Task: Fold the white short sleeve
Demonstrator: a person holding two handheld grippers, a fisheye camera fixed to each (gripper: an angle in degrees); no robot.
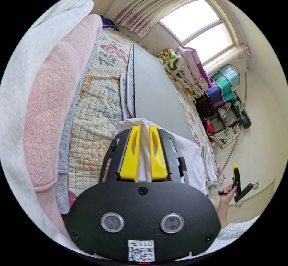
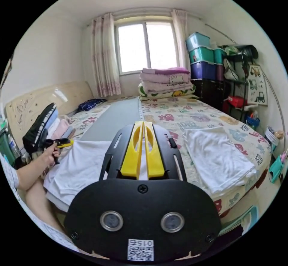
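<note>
The white short sleeve [image 2: 81, 164] lies spread on the near side of the bed, partly folded. My left gripper [image 1: 145, 128] is shut on a fold of its white cloth [image 1: 144, 149], which stands up between the yellow jaws. In the right gripper view, that left gripper [image 2: 61, 143] sits in a person's hand at the garment's left edge. My right gripper [image 2: 143, 125] hovers above the garment's right side, its jaws pressed together with no cloth seen in them. In the left gripper view, the right gripper [image 1: 236, 182] is held in a hand, off the bed's edge.
A second folded white garment [image 2: 216, 158] lies on the bed's right side. A grey mat [image 2: 117, 119] runs down the bed's middle. Stacked clothes [image 1: 54, 104] stand by the headboard. Folded blankets [image 2: 165, 83] sit under the window, storage boxes [image 2: 201, 56] and a shelf [image 2: 240, 98] to the right.
</note>
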